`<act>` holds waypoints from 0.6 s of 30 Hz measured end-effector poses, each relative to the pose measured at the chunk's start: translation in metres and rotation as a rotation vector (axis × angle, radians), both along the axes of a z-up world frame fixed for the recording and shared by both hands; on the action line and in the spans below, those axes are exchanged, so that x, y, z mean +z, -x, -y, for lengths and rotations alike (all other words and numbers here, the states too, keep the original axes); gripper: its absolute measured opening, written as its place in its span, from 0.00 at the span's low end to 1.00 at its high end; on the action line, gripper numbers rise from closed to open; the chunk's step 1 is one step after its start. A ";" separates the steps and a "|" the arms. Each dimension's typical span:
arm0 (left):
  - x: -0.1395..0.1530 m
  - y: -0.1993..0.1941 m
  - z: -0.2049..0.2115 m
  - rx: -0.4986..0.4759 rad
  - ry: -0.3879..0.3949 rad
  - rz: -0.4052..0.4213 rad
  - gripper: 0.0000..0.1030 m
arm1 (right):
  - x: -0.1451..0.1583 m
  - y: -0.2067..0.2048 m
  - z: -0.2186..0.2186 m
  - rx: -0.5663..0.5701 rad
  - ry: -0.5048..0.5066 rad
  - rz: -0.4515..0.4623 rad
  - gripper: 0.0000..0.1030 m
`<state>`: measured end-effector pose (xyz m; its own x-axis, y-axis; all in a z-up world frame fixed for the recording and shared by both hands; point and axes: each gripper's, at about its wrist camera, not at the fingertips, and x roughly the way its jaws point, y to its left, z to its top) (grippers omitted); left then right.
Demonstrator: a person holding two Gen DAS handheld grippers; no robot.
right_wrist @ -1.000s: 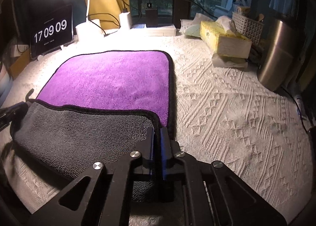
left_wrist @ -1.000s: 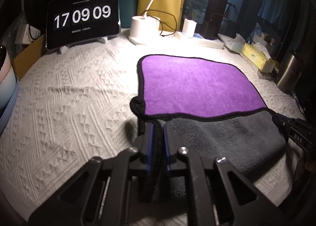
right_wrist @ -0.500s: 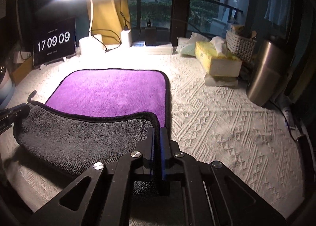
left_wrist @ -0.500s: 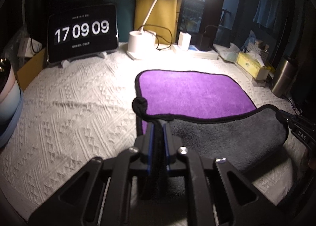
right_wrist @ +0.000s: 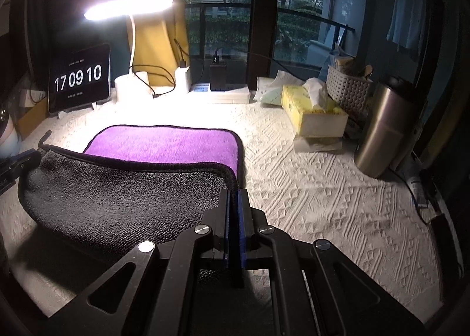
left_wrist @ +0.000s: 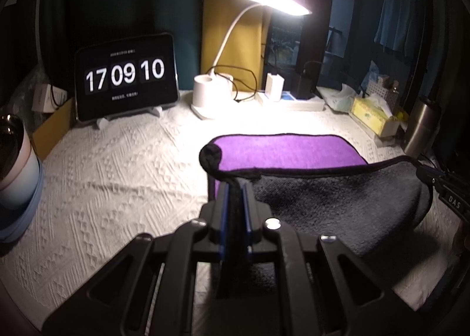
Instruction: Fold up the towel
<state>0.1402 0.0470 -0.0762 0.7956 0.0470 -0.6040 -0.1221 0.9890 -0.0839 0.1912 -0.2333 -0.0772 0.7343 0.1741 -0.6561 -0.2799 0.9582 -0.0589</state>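
Note:
The towel (left_wrist: pixel 288 154) is purple on top and grey underneath, with a black hem, and lies on the white textured tablecloth. Its near edge is lifted off the table, so the grey underside (left_wrist: pixel 337 204) faces me and hangs between the two grippers. My left gripper (left_wrist: pixel 235 189) is shut on the towel's near left corner. My right gripper (right_wrist: pixel 233 195) is shut on the near right corner; the grey flap (right_wrist: pixel 123 198) sags to its left. The far purple half (right_wrist: pixel 167 145) lies flat. The right gripper also shows at the right edge of the left wrist view (left_wrist: pixel 446 186).
At the back stand a tablet clock (left_wrist: pixel 126 74), a lit desk lamp (left_wrist: pixel 273 1) with its white base (left_wrist: pixel 205 92) and a charger (left_wrist: pixel 274 88). A yellow tissue box (right_wrist: pixel 314 113), white basket (right_wrist: pixel 346 89) and steel flask (right_wrist: pixel 384 130) stand right. A cup (left_wrist: pixel 14 165) stands left.
Both grippers have risen and pulled back with the towel's near edge, so more grey underside hangs up and less purple shows. The clock went from 17:09:09 to 17:09:10.

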 end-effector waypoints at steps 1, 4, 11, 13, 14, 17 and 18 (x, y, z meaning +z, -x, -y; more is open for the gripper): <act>0.001 -0.001 0.000 0.000 -0.004 0.006 0.09 | 0.001 -0.001 0.000 -0.001 0.000 0.005 0.06; 0.005 -0.004 0.000 0.001 -0.012 0.021 0.09 | 0.005 -0.003 0.000 -0.003 0.002 0.022 0.06; 0.008 -0.011 -0.002 0.004 -0.016 0.041 0.09 | 0.009 -0.011 -0.002 -0.002 0.003 0.040 0.06; 0.009 -0.013 -0.003 0.005 -0.017 0.046 0.09 | 0.010 -0.014 -0.003 -0.002 0.002 0.044 0.06; 0.009 -0.015 -0.003 0.005 -0.018 0.048 0.09 | 0.010 -0.015 -0.003 -0.002 0.003 0.045 0.06; 0.010 -0.019 -0.005 0.007 -0.018 0.053 0.09 | 0.010 -0.019 -0.005 0.000 0.004 0.050 0.06; 0.010 -0.021 -0.005 0.008 -0.019 0.054 0.09 | 0.011 -0.021 -0.006 0.000 0.005 0.052 0.06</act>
<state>0.1616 0.0518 -0.0662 0.8268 0.0644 -0.5588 -0.1258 0.9894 -0.0722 0.2125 -0.2275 -0.0667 0.7672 0.1708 -0.6183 -0.2763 0.9579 -0.0781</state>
